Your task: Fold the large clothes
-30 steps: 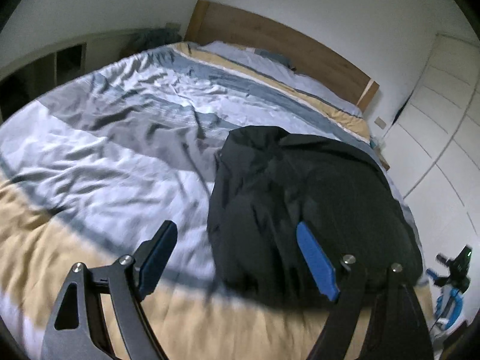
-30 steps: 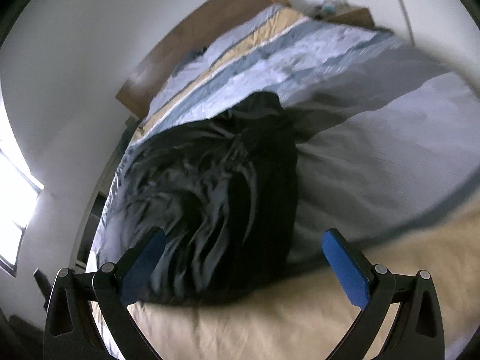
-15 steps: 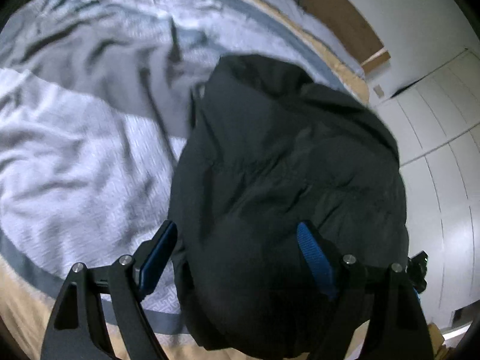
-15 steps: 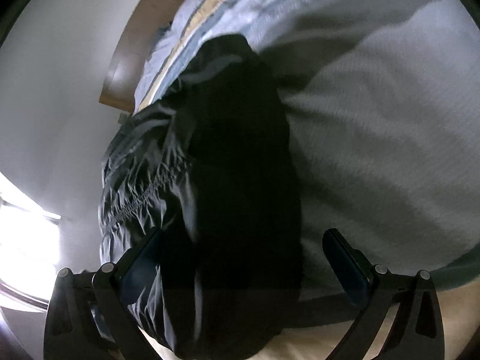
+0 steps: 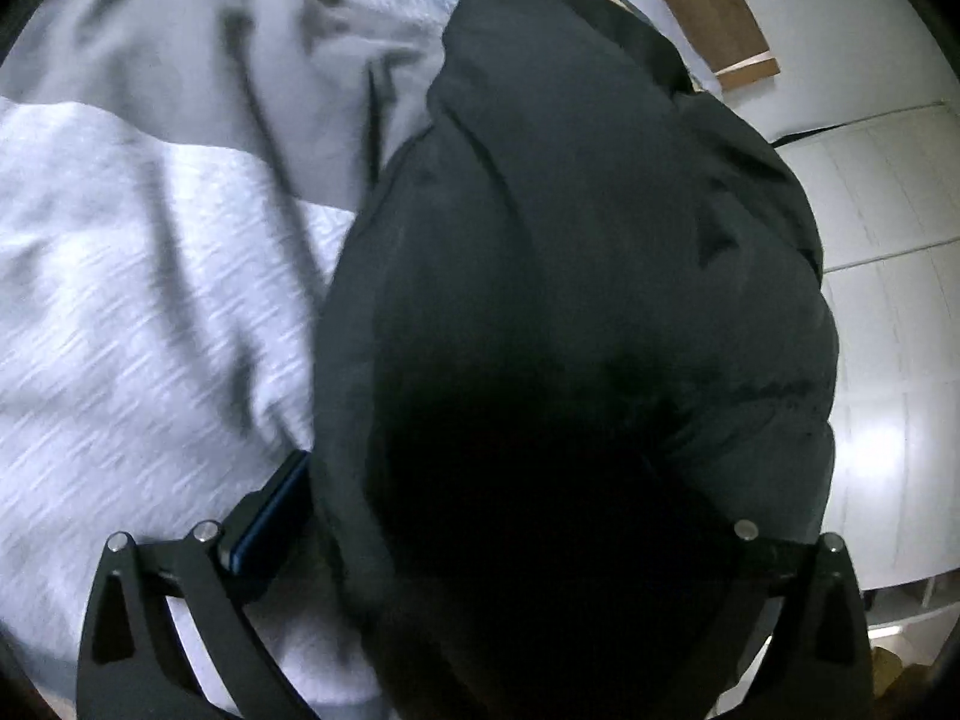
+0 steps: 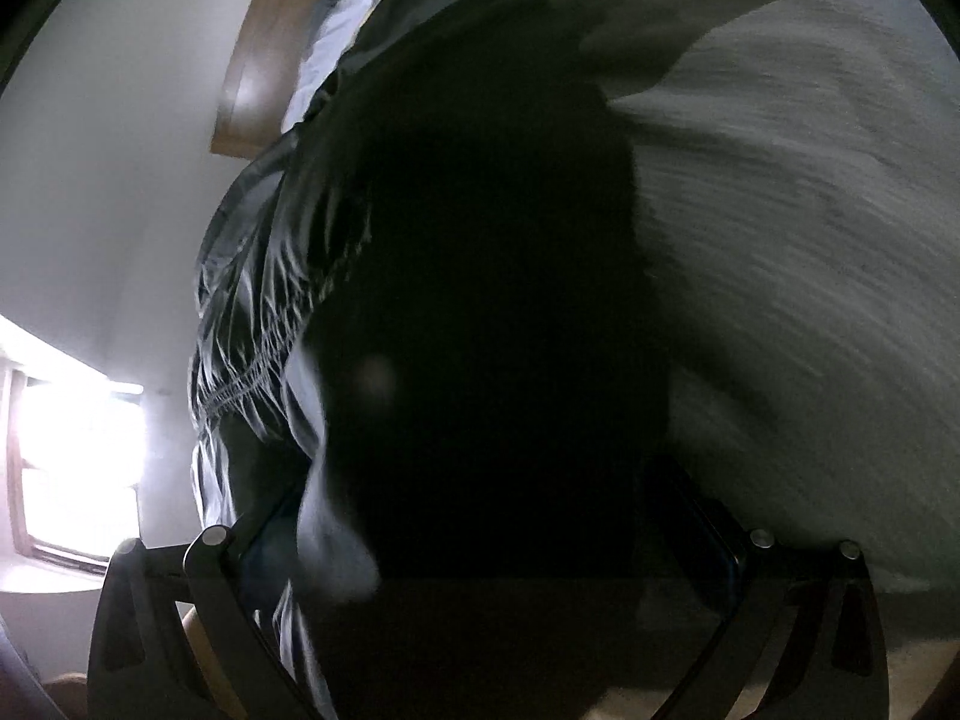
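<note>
A large black jacket (image 5: 570,300) lies folded on the bed and fills most of both wrist views (image 6: 480,240). My left gripper (image 5: 480,516) is open, with its jaws wide apart around the jacket's near edge; the blue left pad (image 5: 270,516) shows beside the cloth and the right pad is hidden behind it. My right gripper (image 6: 486,528) is open too, with its jaws wide on either side of the jacket's near end, and dark cloth lies between the fingers.
The bed has a grey and pale striped duvet (image 5: 132,300) with creases. A wooden headboard (image 5: 714,12) stands at the far end. White wardrobe doors (image 5: 888,240) are on the right. A bright window (image 6: 72,456) is at the left in the right wrist view.
Both grippers have moved forward and down onto the jacket's near end. The jacket now fills the space between both pairs of fingers. Both stay open.
</note>
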### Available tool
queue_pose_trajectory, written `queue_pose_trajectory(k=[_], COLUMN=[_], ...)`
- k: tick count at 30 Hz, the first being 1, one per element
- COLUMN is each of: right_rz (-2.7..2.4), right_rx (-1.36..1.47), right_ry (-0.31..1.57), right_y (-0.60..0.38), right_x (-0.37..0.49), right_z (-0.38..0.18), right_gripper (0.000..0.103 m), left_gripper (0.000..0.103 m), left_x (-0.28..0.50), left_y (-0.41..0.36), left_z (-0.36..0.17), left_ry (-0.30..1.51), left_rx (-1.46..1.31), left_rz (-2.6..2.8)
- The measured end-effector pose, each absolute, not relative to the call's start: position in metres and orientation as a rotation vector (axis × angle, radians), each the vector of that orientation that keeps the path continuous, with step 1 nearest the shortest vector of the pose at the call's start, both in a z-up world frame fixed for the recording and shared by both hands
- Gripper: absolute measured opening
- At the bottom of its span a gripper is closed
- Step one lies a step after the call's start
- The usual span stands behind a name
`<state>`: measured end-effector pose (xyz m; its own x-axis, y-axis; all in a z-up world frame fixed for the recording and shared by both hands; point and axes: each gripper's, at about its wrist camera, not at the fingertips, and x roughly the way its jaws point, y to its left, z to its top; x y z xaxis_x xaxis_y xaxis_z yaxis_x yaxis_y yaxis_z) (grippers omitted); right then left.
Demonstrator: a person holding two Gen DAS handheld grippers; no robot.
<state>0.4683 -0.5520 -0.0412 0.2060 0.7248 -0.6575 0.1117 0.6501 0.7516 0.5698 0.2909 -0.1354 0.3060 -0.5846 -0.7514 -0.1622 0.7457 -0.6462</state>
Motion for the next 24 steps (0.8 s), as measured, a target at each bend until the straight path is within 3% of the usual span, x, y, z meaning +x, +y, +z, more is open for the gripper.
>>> queue_pose_trajectory(k=[12,24], right_rz=[0.682,0.672], right_rx=[0.918,0.907], right_ry=[1.264,1.338], right_y=[-0.524,-0.507], right_x=[0.490,0.499], right_z=[-0.057,-0.065], right_gripper=[0.103,0.103], left_gripper=[0.103,0.103], left_x=[0.609,0.626], left_y=[0.280,0.273], left_z=[-0.151,-0.155], left_ry=[1.172,1.156], left_rx=[-0.924,-0.938], left_rz=[-0.523,-0.464])
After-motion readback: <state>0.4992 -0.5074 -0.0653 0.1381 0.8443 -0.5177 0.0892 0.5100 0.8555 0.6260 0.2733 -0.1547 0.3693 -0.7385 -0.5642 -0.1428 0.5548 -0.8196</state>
